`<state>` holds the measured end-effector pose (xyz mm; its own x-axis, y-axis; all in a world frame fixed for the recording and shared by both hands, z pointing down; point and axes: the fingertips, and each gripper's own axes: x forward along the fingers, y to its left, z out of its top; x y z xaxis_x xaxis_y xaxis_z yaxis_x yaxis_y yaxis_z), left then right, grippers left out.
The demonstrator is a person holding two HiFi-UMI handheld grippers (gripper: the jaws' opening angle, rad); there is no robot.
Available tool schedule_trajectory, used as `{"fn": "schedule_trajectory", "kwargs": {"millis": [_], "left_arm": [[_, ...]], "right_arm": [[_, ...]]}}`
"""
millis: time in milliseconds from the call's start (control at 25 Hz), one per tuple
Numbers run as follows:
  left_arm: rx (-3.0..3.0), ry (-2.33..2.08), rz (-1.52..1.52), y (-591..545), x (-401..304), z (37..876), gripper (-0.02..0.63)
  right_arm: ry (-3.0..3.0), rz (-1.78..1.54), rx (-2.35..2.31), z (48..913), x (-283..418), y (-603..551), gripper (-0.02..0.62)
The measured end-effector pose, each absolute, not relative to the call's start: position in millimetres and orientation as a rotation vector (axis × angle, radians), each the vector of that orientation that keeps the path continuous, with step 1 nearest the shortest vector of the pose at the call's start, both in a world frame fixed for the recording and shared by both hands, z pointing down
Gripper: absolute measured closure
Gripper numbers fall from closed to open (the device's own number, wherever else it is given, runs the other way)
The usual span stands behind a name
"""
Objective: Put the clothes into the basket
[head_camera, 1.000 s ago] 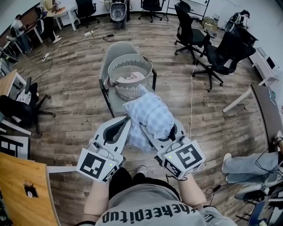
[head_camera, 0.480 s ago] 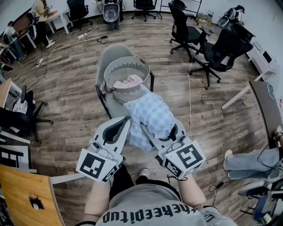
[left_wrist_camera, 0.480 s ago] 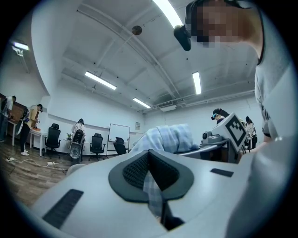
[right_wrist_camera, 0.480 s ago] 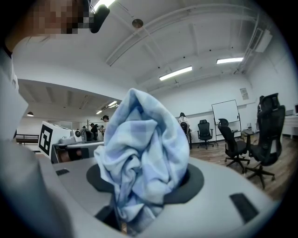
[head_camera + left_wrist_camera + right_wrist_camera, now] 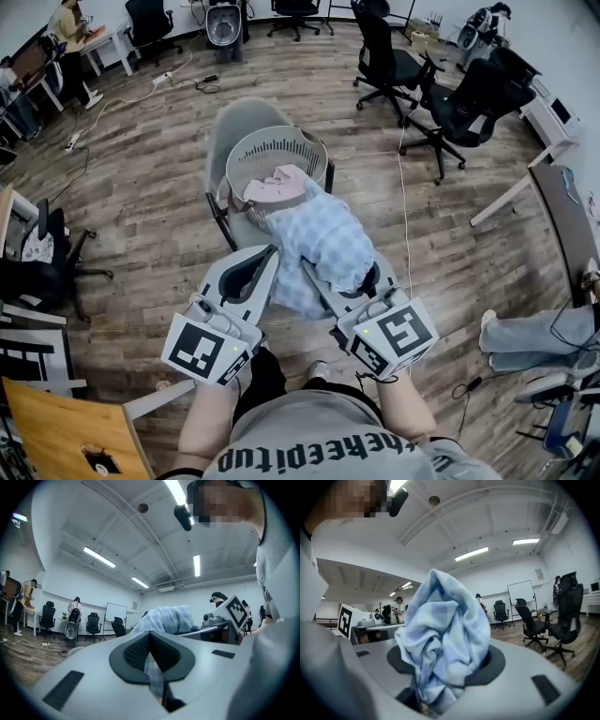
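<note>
**Surroundings of the grey chair, seen from above**

A grey chair (image 5: 236, 120) stands mid-room on a wooden plank floor (image 5: 141, 197). To its right, a white cable (image 5: 406, 216) runs along the boards. Beyond the cable sits a black office chair (image 5: 466, 101), and a second black office chair (image 5: 386, 58) stands farther back. A third black chair (image 5: 36, 255) is well to the grey chair's left. Behind the grey chair, at the far wall, is a grey and white upright device (image 5: 223, 21). Far back on the left, a person (image 5: 68, 25) stands at a desk. A wooden table (image 5: 56, 436) lies near left. Far right are a white-legged desk (image 5: 506, 202) and a person's legs in jeans (image 5: 534, 333).
</note>
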<state>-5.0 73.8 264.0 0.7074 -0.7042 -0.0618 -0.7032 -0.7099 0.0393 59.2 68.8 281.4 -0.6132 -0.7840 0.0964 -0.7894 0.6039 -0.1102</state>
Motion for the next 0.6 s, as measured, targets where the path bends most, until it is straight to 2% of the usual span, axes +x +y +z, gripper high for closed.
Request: {"fn": "schedule_trajectory", "kwargs": {"millis": [600], "left_arm": [[2.928, -1.076, -0.084, 1.1, -53.3, 273.6, 0.592]], "right_arm": [[-2.713, 0.25, 1.469, 290.0, 8.3, 0.4, 0.351]]}}
